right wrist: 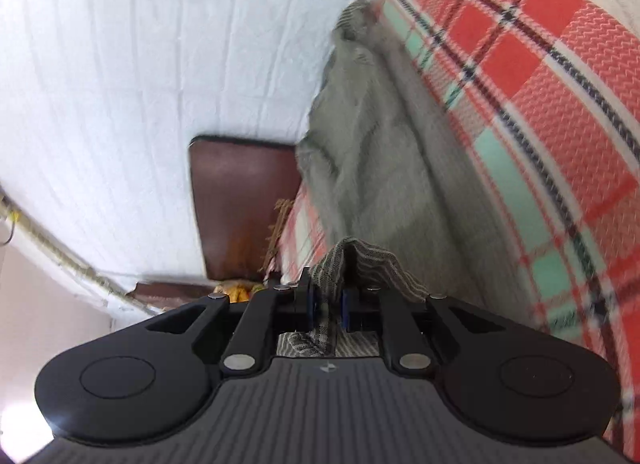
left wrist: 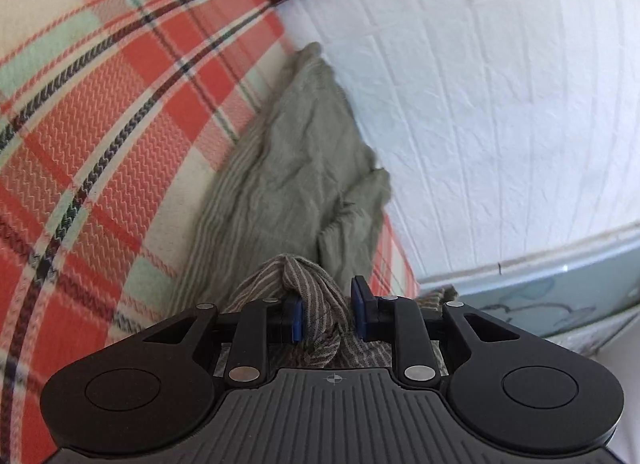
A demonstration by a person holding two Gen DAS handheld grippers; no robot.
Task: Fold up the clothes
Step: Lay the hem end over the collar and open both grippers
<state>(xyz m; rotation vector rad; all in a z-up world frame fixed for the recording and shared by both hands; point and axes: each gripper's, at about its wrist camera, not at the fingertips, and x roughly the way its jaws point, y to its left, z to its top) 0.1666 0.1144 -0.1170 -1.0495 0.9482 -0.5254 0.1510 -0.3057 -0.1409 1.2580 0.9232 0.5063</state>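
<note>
Olive-green striped garment [left wrist: 292,168] lies on the plaid blanket [left wrist: 100,136]. My left gripper [left wrist: 326,312] stands parted, a bunched fold loose between its pads. My right gripper [right wrist: 328,304] stands narrow, pinching another fold.

- Striped green garment [left wrist: 288,168]: the part nearest the left gripper [left wrist: 326,314] is bunched between its blue pads [left wrist: 297,318] and runs on under the gripper body, hidden there.
- Same garment ahead of the right gripper [right wrist: 327,306]: blurred, weave not readable; the fold between the jaws drops behind the body, end unseen.
- Plaid blanket [left wrist: 100,136]: cut off by the picture edge left of the left gripper and right of the right gripper.
- Dark brown board [right wrist: 240,200], ahead-left of the right gripper: lower end hidden behind it.
- Yellow-orange items [right wrist: 236,291], just left of the right jaws: too small and blurred to identify.
- Pale blue patterned surface [left wrist: 560,300], right of the left gripper: partly out of frame, kind unclear.
</note>
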